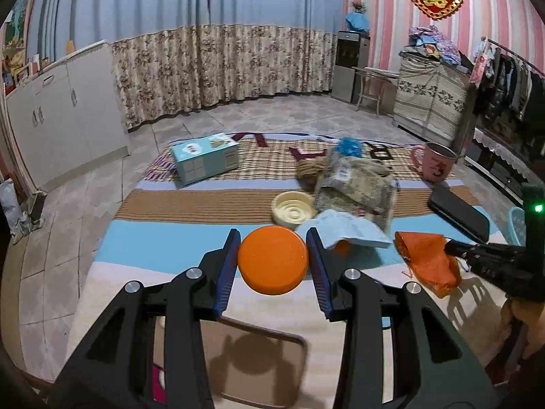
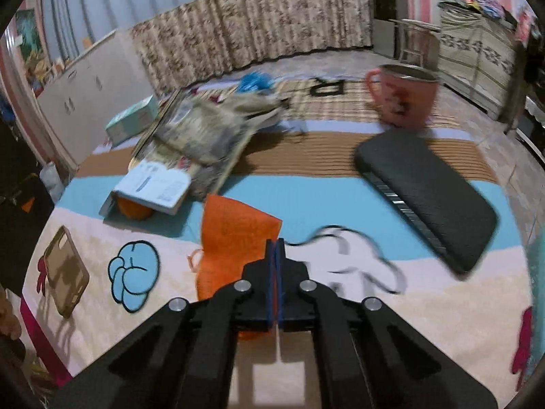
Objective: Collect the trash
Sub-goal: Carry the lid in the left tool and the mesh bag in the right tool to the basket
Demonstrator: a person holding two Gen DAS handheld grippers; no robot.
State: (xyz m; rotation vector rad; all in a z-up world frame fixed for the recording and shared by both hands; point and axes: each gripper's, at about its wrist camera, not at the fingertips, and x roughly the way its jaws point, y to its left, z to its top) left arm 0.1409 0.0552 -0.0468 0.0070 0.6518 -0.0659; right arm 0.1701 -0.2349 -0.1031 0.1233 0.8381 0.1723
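Left wrist view first: the left gripper (image 1: 273, 261) fills the lower half of the frame, its two blue pads clamped on either side of an orange round lid (image 1: 272, 259), which is lifted clear of the striped blanket (image 1: 163, 248) with its shadow falling below. Just past the lid, centre frame, lie a cream ridged dish (image 1: 293, 209), a crumpled printed bag (image 1: 354, 187) and a pale paper sheet (image 1: 344, 230). A teal box (image 1: 204, 162) sits upper left on the blanket, a pink mug (image 1: 434, 165) upper right, a black flat case (image 1: 458, 213) at the right edge. At lower right the right gripper (image 1: 449, 248) reaches in, pinching an orange net bag (image 1: 427, 262).

Right wrist view: the picture is smeared by motion. Its jaws stand fully closed at lower centre, the blue pads meeting on a corner of the net bag (image 2: 231, 238), which hangs left of them. Paper sheet (image 2: 155, 187) and printed bag (image 2: 204, 129) sit at middle left, the case (image 2: 429, 197) at right, the mug (image 2: 403, 99) upper right.

Judged from this, both hands have a piece of trash secured and the carry is in hand. A pale blue basket rim (image 1: 517, 225) shows at the far right of the left view; if that is the bin, the next move calls for bringing each load over it and releasing, keeping the limp net from snagging.
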